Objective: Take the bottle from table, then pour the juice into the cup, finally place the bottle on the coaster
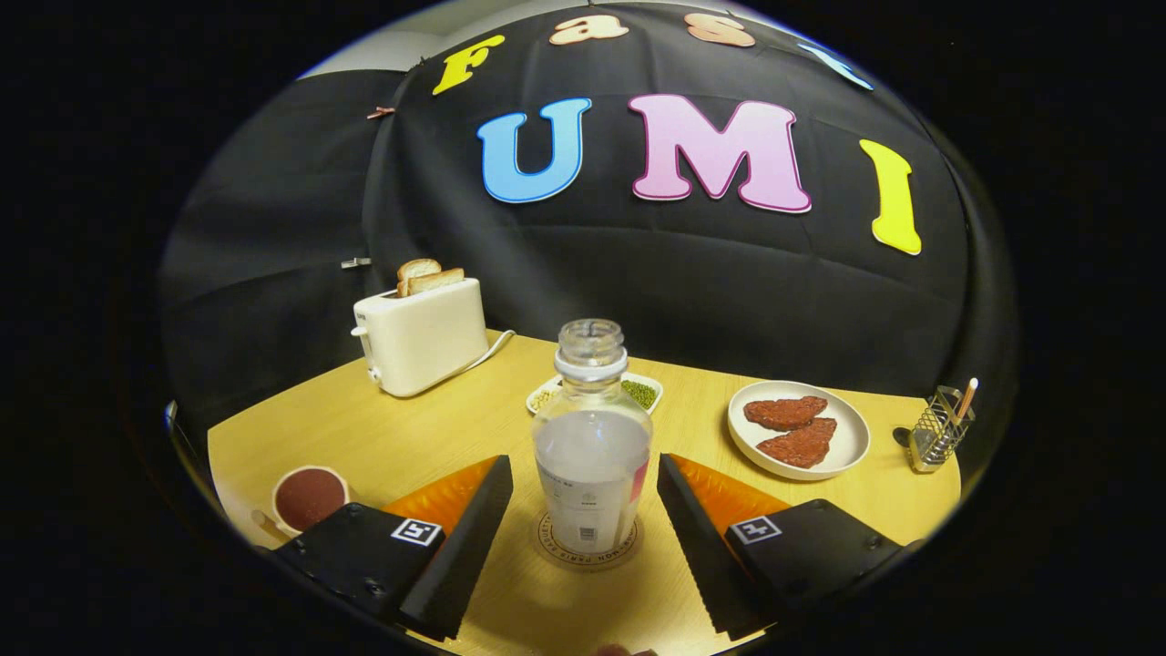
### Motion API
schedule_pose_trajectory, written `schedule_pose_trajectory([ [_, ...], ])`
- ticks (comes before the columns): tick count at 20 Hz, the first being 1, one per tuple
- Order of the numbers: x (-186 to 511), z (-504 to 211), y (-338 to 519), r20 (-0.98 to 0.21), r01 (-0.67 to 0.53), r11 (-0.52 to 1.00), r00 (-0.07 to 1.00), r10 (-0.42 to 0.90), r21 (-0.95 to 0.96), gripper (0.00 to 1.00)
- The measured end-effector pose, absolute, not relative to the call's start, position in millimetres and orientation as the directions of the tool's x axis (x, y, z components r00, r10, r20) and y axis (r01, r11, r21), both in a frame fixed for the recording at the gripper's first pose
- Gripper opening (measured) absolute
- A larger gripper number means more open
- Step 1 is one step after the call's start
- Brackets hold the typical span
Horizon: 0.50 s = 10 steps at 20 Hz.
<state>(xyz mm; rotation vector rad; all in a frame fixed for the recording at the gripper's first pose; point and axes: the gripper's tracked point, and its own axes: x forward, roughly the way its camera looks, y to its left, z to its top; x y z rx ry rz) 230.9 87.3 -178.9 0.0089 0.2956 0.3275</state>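
The gripper [583,474] sits nearest, its two fingers spread wide with a gap on each side of the bottle [592,446], so neither finger touches it. The bottle stands upright between the fingers on a round coaster [588,554], which lies flat on the wooden table [401,437]. The bottle is clear plastic, uncapped, with a pale cloudy liquid filling roughly its lower half and a label on its front. To the left of the left finger, near the table's front corner, is a small white cup [310,497] holding a dark red liquid. Just behind the bottle lies a shallow white dish [638,392] with green and pale beans or seeds in it, partly hidden by the bottle's neck. Further right, beyond the right finger, a round white plate [798,429] carries two reddish-brown patties side by side. Near the table's right edge stands a small wire holder [941,426] with a stick-like utensil leaning in it. At the far left of the table a cream toaster [421,335] stands with two slices of toast [426,275] sticking up from its slots, its cord trailing behind on the table.
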Motion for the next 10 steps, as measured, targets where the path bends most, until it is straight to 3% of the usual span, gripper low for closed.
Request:
schedule_pose_trajectory([
  [10, 143, -73, 27, -0.179, -0.177, 0.984, 0.968, 0.177, 0.016, 0.98],
])
